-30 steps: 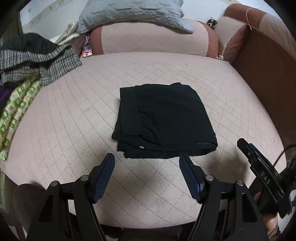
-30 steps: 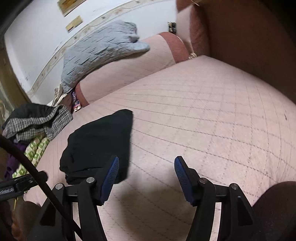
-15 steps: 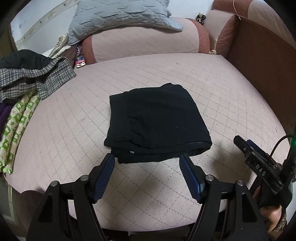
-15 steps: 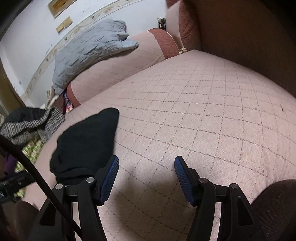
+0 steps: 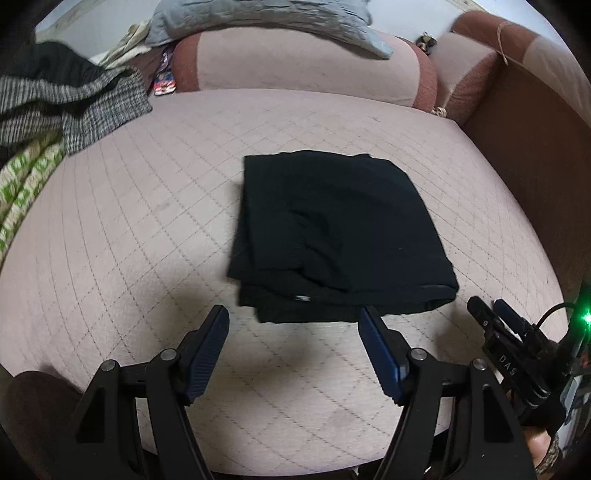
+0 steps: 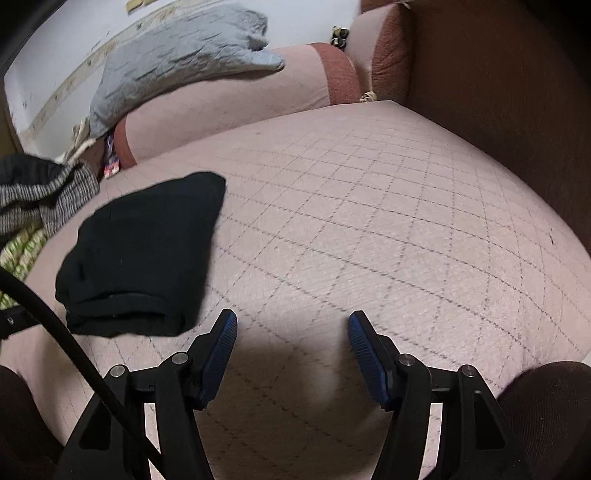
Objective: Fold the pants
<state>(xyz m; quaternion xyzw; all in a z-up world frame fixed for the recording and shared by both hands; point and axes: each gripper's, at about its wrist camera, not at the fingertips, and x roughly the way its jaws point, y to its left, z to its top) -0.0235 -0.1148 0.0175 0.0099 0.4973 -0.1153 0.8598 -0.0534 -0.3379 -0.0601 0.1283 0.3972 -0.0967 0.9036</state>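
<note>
Left wrist view is showing a pink quilted sofa seat (image 5: 147, 229) bearing black folded pants (image 5: 340, 236) at its middle, a grey cushion (image 5: 266, 14) lying on the backrest behind; the left gripper (image 5: 293, 325) and right gripper (image 6: 291, 328) are both hanging open, gripping nothing.

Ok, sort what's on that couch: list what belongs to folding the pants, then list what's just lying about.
Part of the job:
- black pants, folded on the seat
- left gripper, open
- right gripper, open

Just lying about:
- grey quilted pillow
- checked grey garment
- green patterned cloth
</note>
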